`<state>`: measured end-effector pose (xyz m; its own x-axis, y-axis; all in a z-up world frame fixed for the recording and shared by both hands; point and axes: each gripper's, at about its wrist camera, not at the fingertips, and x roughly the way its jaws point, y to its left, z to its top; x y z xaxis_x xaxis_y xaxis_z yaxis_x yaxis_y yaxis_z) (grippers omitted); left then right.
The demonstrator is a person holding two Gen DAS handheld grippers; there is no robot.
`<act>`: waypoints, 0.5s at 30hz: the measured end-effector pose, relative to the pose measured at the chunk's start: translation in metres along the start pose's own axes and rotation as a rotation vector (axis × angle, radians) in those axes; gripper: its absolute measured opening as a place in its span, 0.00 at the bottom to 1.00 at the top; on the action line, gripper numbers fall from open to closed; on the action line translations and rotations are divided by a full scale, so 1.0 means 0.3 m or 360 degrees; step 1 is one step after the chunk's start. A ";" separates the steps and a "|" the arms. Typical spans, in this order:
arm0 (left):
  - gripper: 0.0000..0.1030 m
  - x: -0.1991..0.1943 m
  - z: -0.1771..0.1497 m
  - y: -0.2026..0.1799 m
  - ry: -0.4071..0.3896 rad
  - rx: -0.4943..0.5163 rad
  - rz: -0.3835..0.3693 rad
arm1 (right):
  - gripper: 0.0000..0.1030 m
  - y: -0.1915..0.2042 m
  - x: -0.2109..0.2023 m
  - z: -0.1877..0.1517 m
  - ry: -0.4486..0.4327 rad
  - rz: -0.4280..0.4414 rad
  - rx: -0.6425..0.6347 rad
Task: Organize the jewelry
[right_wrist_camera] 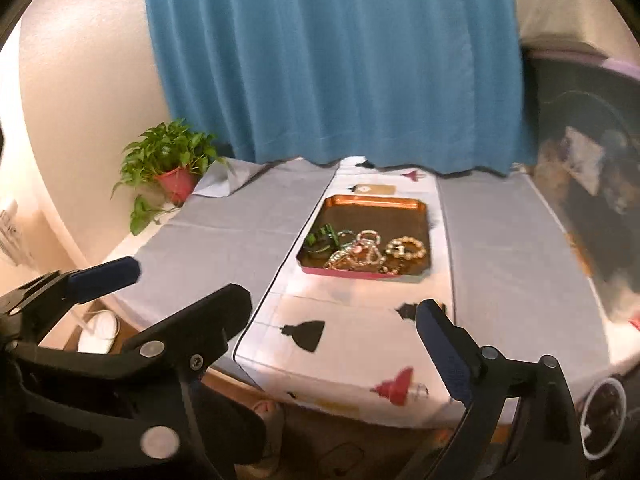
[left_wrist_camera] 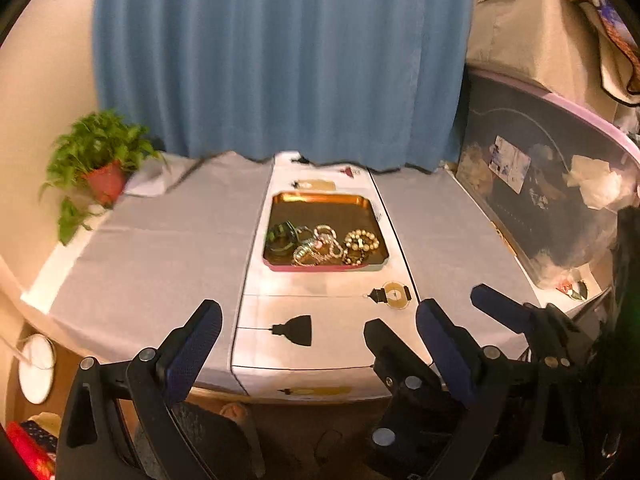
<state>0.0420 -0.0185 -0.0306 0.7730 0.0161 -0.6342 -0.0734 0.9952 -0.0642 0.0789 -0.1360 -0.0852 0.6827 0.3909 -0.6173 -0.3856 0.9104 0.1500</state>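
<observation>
My left tongs (left_wrist_camera: 292, 324) and right tongs (right_wrist_camera: 336, 308) gape wide, empty, short of the tray (right_wrist_camera: 425, 216) (bracelets (right_wrist_camera: 362, 254) inside) on the table (right_wrist_camera: 224, 232).

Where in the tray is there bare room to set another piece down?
The tray's far half, toward the blue curtain, lies bare. Its near edge is crowded: green bangles, pink bracelets and beaded bracelet sit bunched together.

A pleated blue curtain (right_wrist_camera: 336, 60) hangs behind the grey-clothed tabletop (right_wrist_camera: 224, 228), which a white patterned runner (right_wrist_camera: 360, 320) crosses. A leafy green plant in a red pot (right_wrist_camera: 172, 168) stands by the cream wall (right_wrist_camera: 84, 120). Warm light falls throughout.
</observation>
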 end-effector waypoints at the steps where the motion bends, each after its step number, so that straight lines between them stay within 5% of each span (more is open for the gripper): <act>1: 0.94 -0.029 -0.007 -0.007 -0.0025 0.0015 0.0002 | 0.92 0.009 -0.033 -0.006 -0.0006 -0.0011 0.0002; 7: 0.94 -0.127 -0.020 -0.016 0.0008 0.0049 -0.0067 | 0.92 0.034 -0.179 -0.034 -0.0054 -0.0094 0.0054; 15: 0.94 -0.168 -0.056 -0.007 0.0019 0.0071 -0.0017 | 0.92 0.066 -0.226 -0.072 -0.0028 -0.0070 0.0091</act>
<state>-0.0074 -0.0232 -0.0113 0.7661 0.0046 -0.6427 -0.0370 0.9986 -0.0369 0.0117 -0.1473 -0.0571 0.7092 0.3519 -0.6109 -0.3190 0.9329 0.1672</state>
